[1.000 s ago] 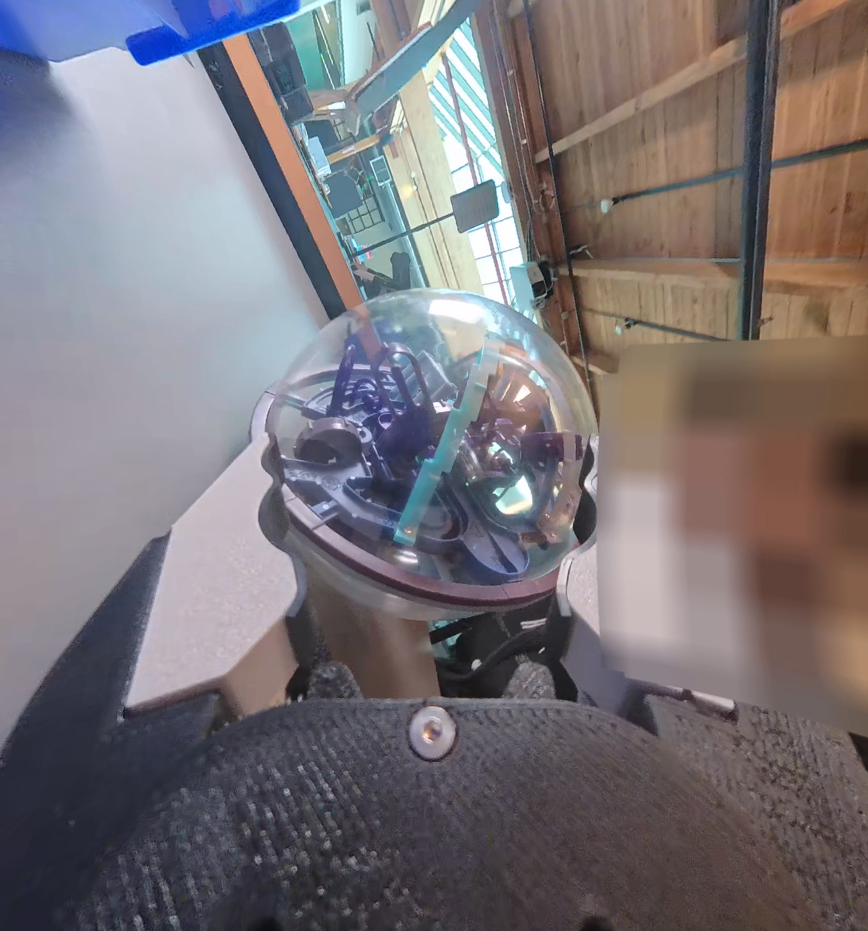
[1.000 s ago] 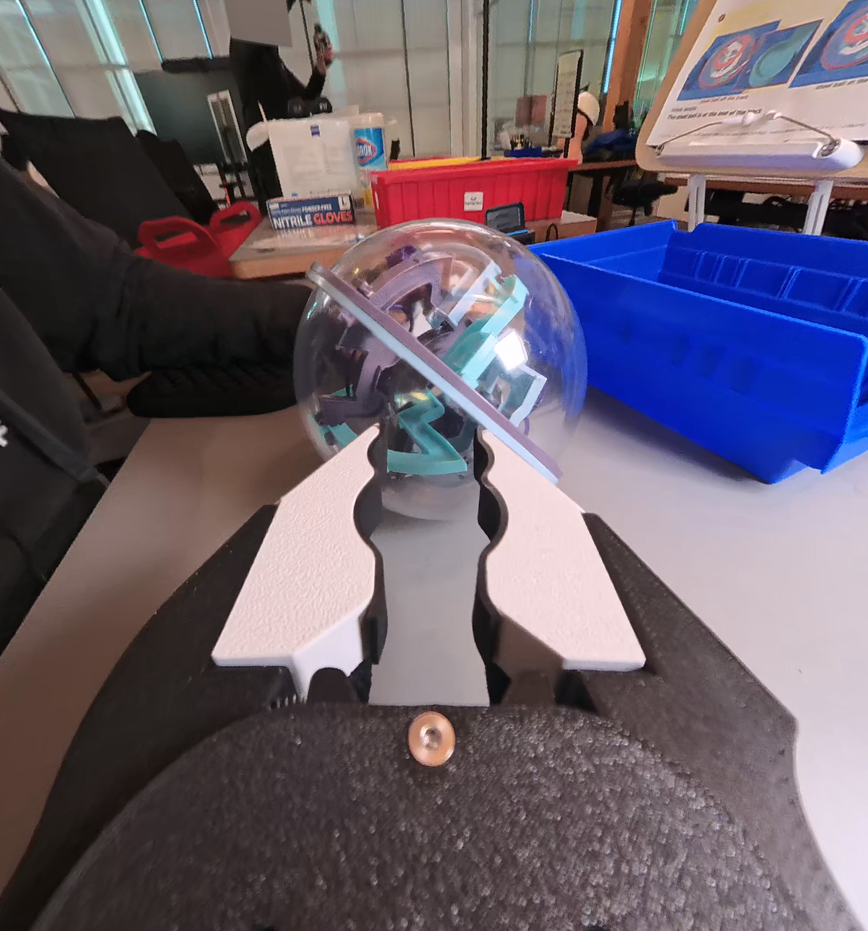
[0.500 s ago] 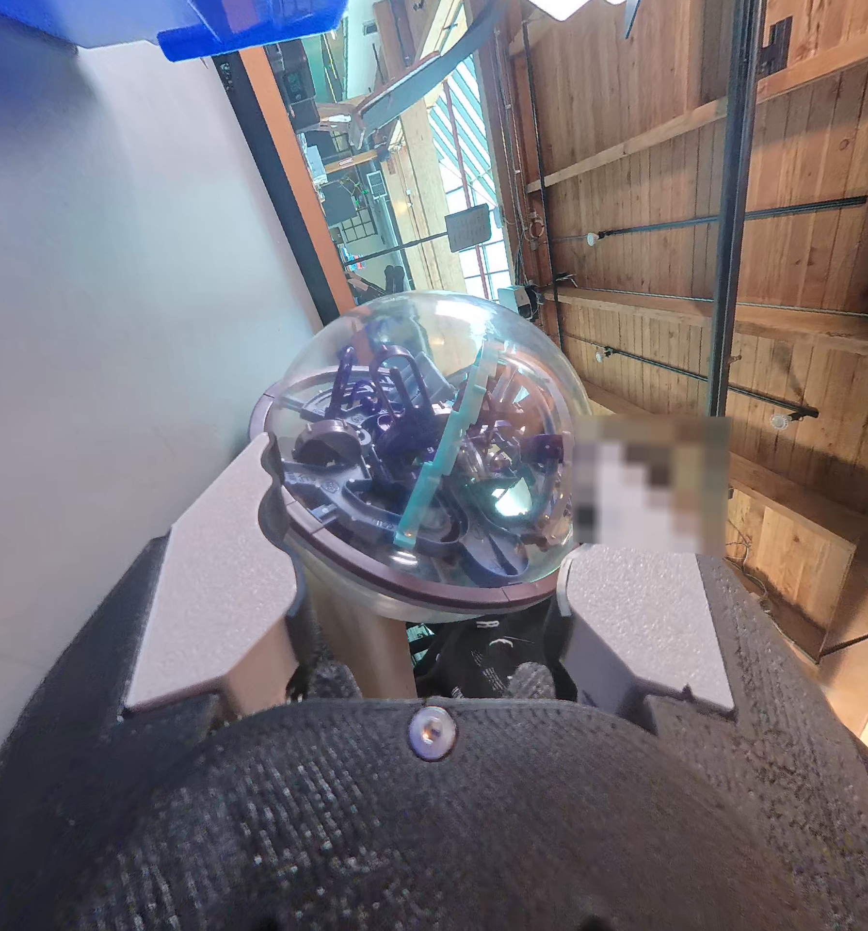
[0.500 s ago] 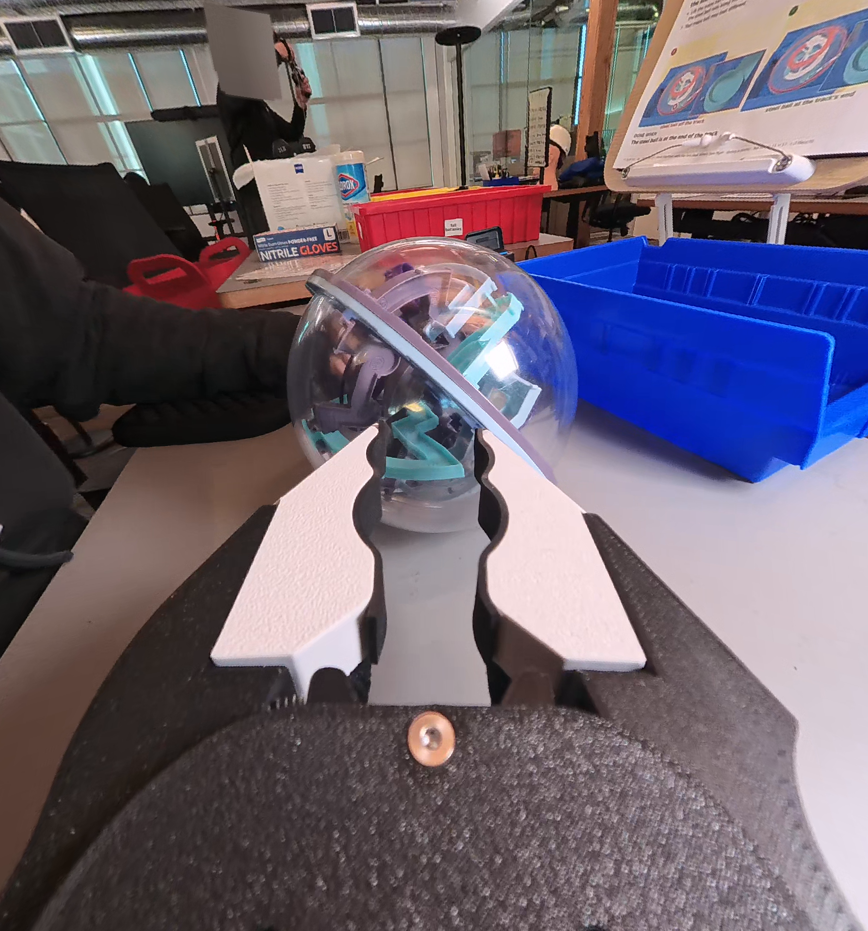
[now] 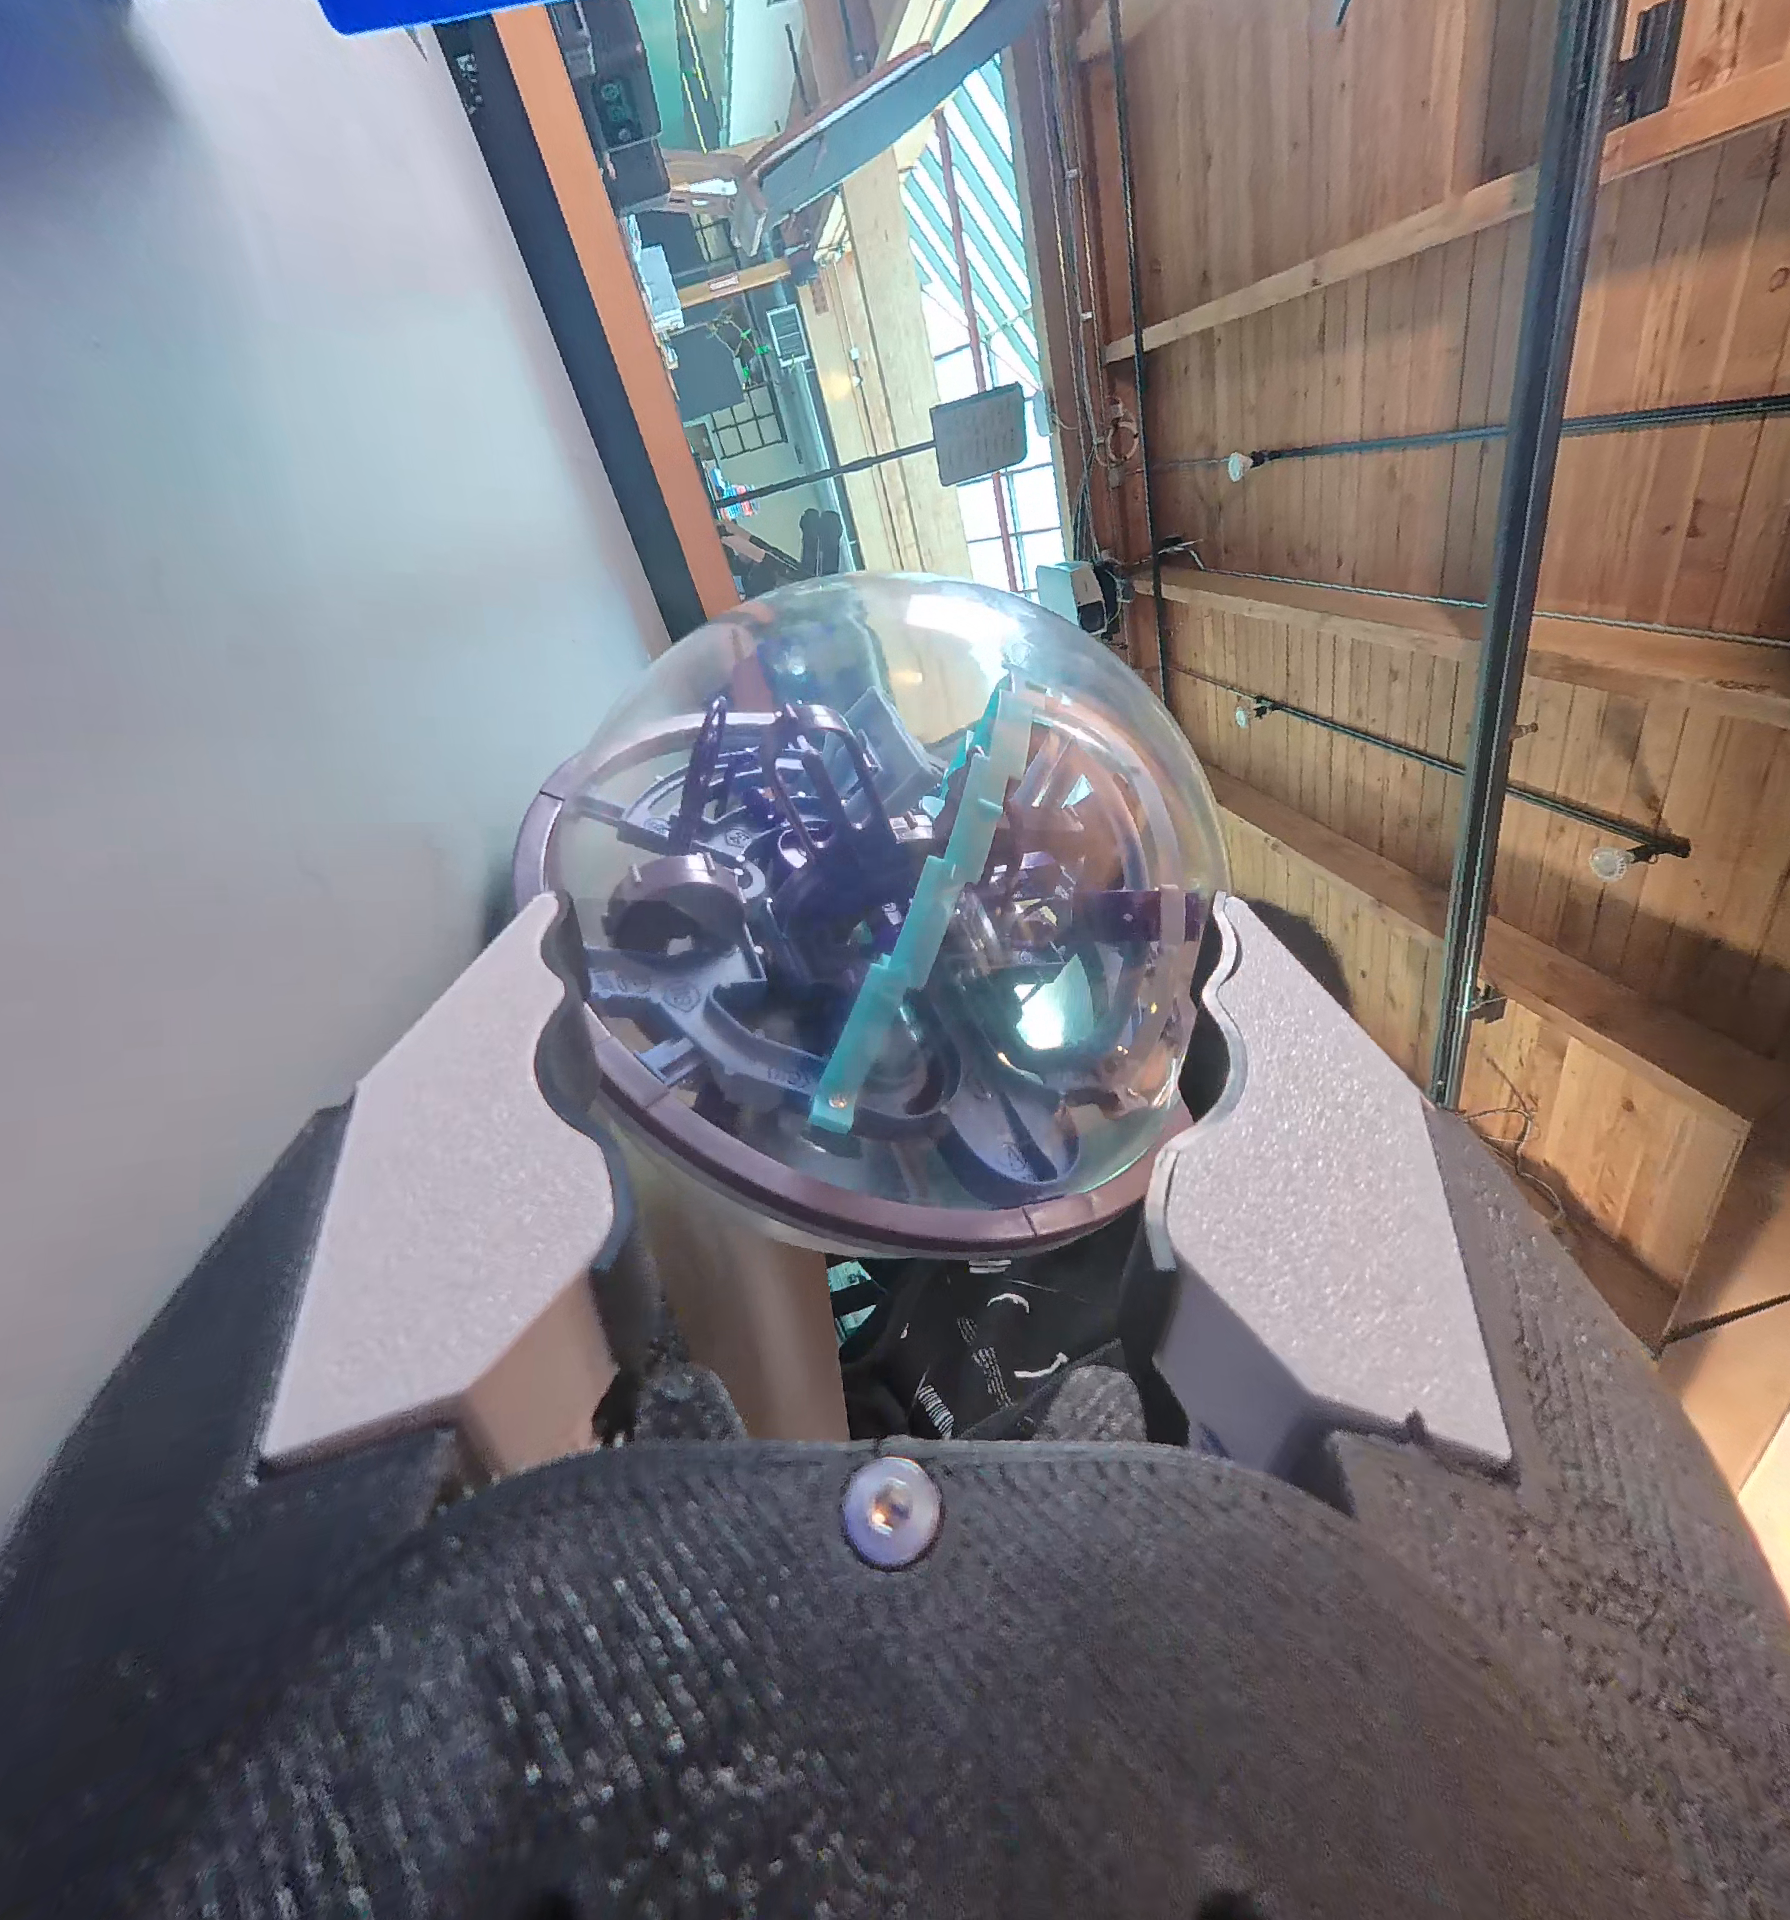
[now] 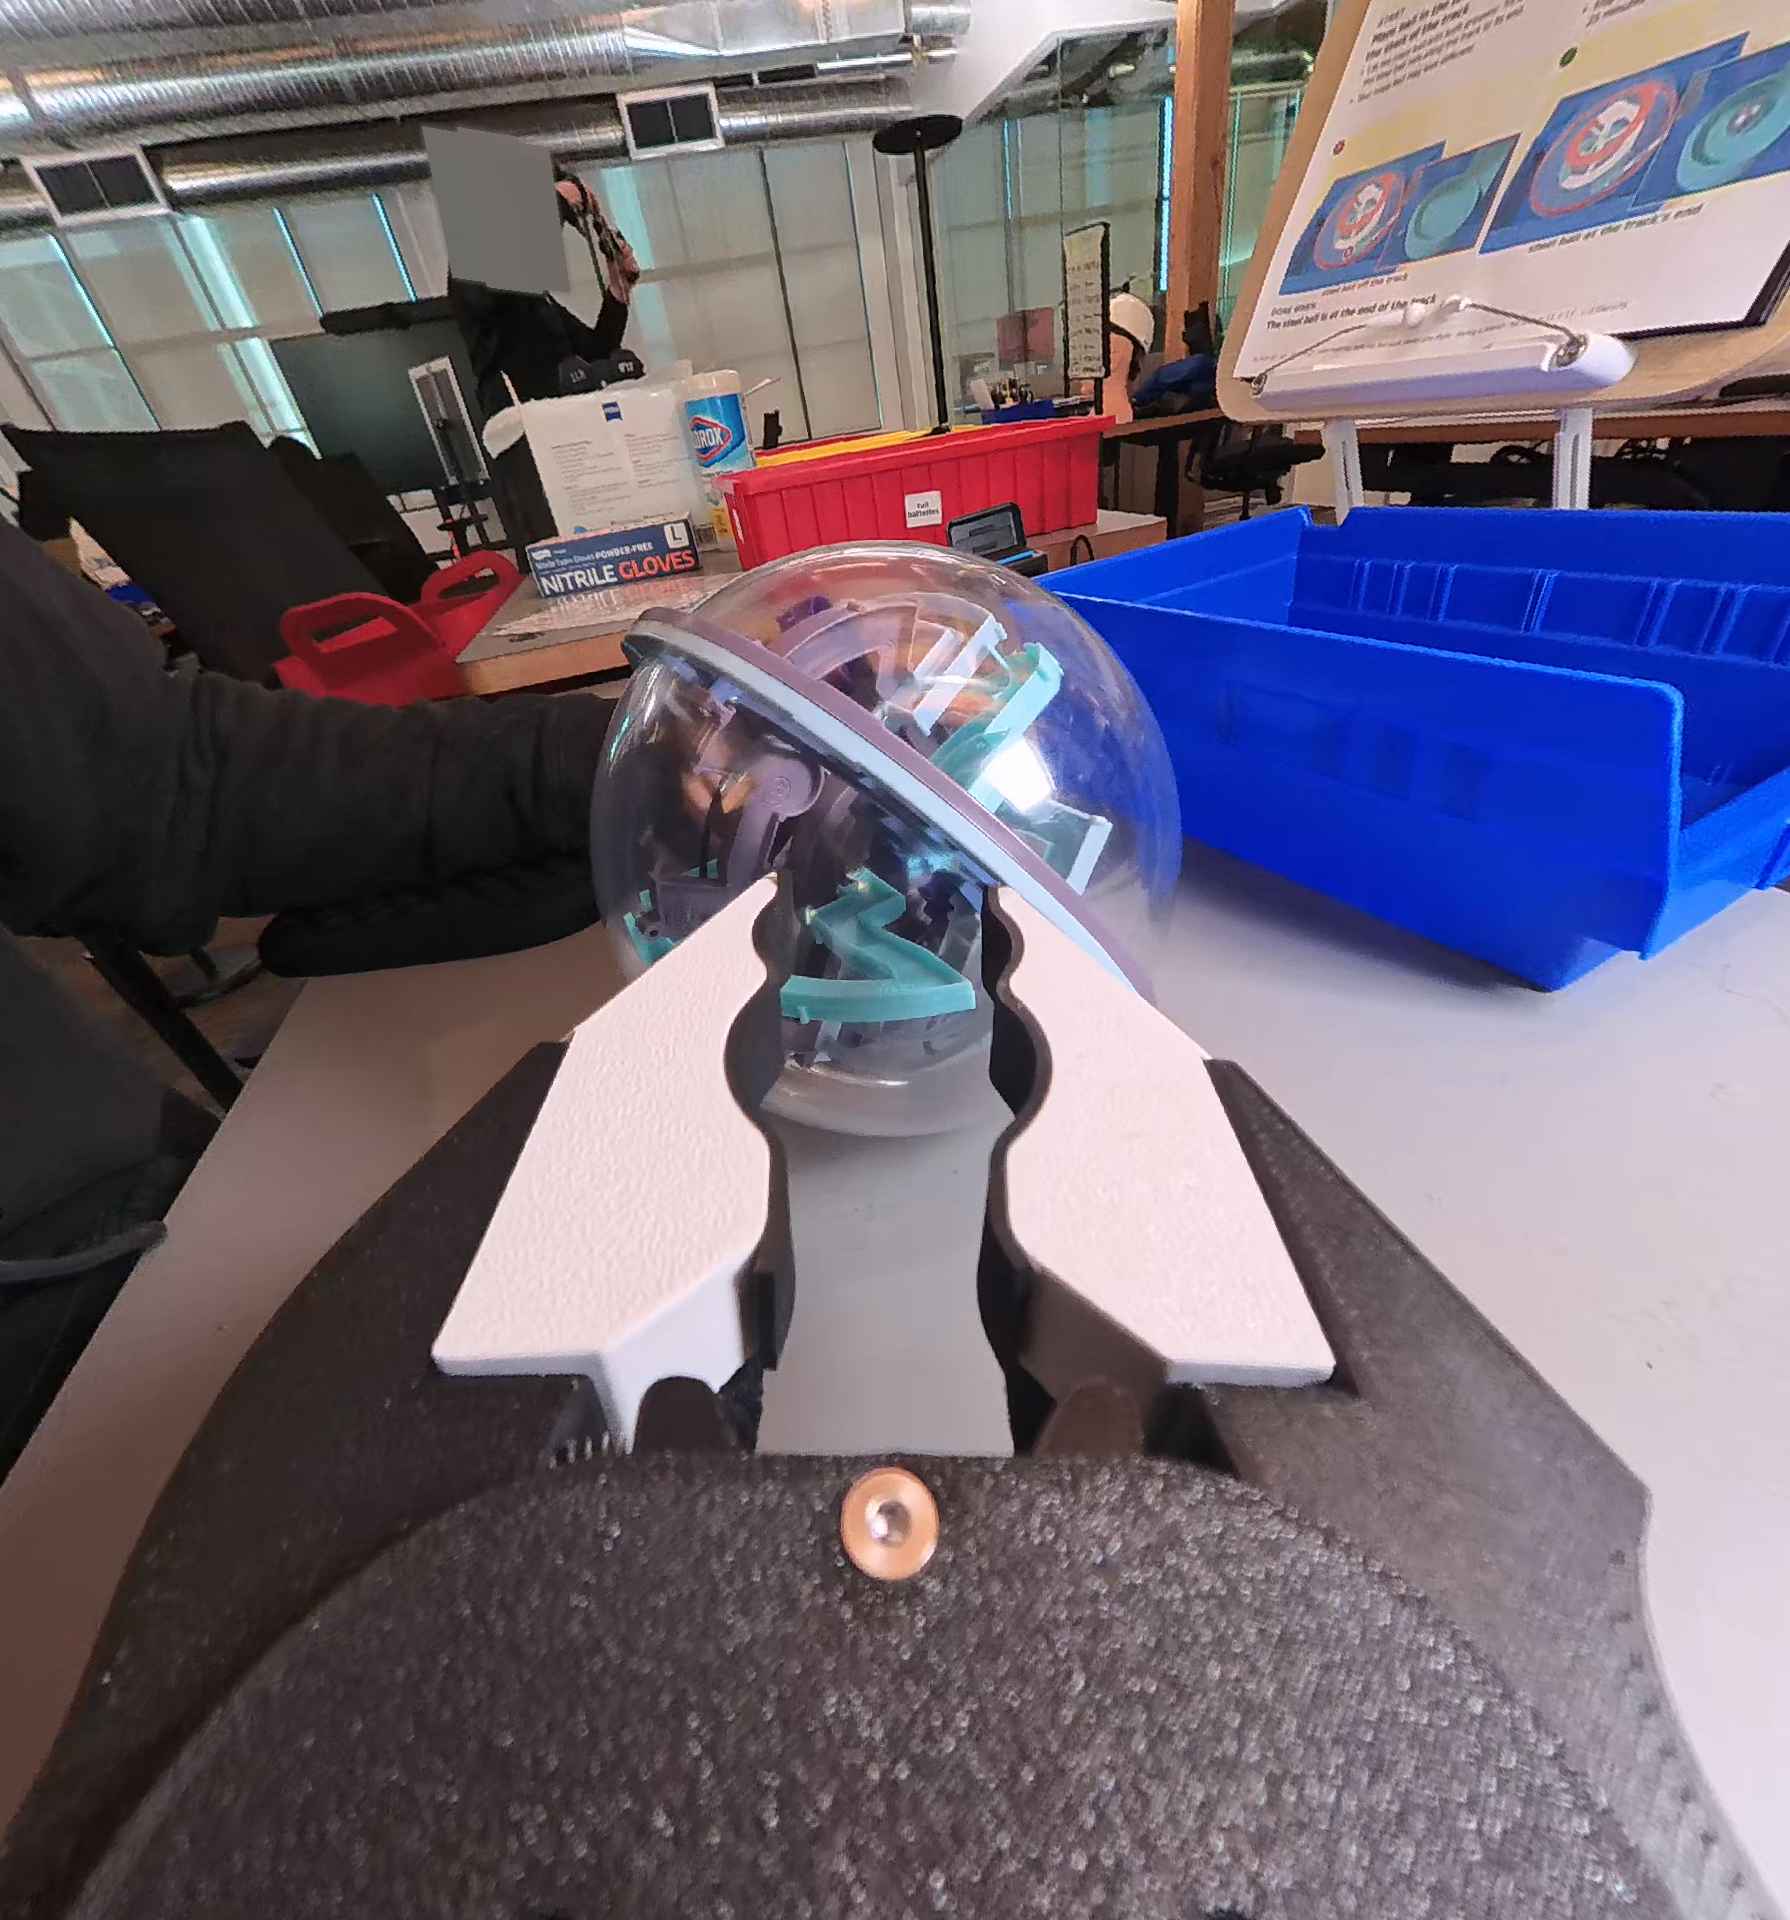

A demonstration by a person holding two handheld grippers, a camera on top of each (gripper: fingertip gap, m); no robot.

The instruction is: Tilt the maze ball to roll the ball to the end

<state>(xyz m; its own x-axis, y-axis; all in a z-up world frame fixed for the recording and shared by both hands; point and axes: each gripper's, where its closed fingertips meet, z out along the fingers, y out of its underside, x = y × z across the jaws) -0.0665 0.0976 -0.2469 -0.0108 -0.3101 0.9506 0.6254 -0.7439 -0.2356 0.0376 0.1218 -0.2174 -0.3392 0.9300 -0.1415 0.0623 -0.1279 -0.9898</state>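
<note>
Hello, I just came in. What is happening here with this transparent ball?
A person holds a clear maze ball in the left hand-held gripper, with its two white fingers spread wide and pressed on opposite sides of the sphere. The ball is tilted, so its purple ring runs diagonally, above a white table. The right hand-held gripper sits close in front of the ball with a narrow gap, not clamping it. A blue bin stands behind.

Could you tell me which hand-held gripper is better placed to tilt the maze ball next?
Left. The left hand-held gripper has its wide-spread fingers on both sides of the maze ball, apparently clamping it. The right hand-held gripper only reaches its narrow fingertips against the sphere's near side.
</note>
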